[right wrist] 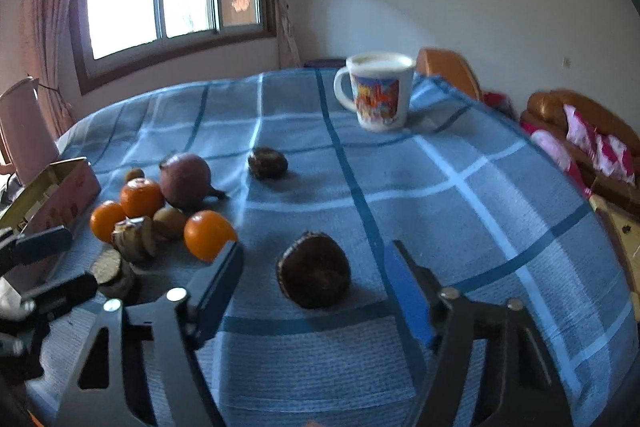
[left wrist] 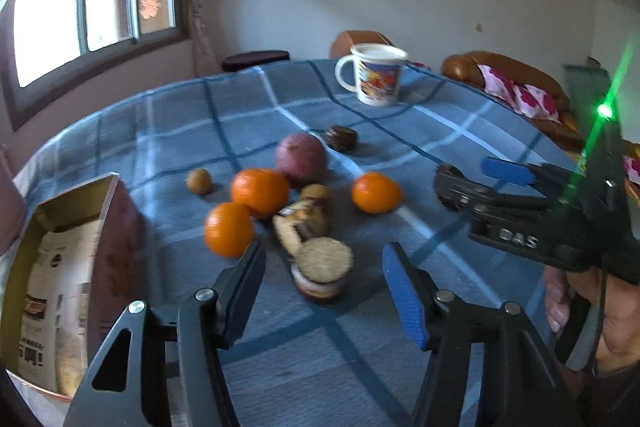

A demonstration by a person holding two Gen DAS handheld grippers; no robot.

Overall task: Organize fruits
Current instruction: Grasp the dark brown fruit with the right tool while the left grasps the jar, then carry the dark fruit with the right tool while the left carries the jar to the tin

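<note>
Two wrist views of a table [left wrist: 168,115] covered with a blue checked cloth. The left hand-held gripper [left wrist: 324,267] hangs just above the cloth with its jaws spread wide and nothing between them; a stack of round biscuits [left wrist: 322,269] lies just ahead of its fingertips. The right hand-held gripper [right wrist: 316,267] is likewise released, its jaws apart on either side of a dark brown round item [right wrist: 313,269], possibly a cake or a dried fruit, which rests on the cloth without touching either finger.

The fruits form a loose cluster left of centre. Three oranges are visible: the nearest [left wrist: 229,229], one just behind it [left wrist: 260,191], and one set apart to the right [left wrist: 376,192]. A reddish apple [left wrist: 301,159] stands behind the middle orange, touching or nearly touching it. A small brown fruit [left wrist: 199,181] lies alone to the left. Further biscuits [left wrist: 302,217] are heaped between the oranges. A second dark round item [left wrist: 341,138] sits beyond the apple.

A printed white mug [left wrist: 374,75] stands at the far side of the table, well apart from the cluster. An open box [left wrist: 116,219] holding a paper bag occupies the left edge.
</note>
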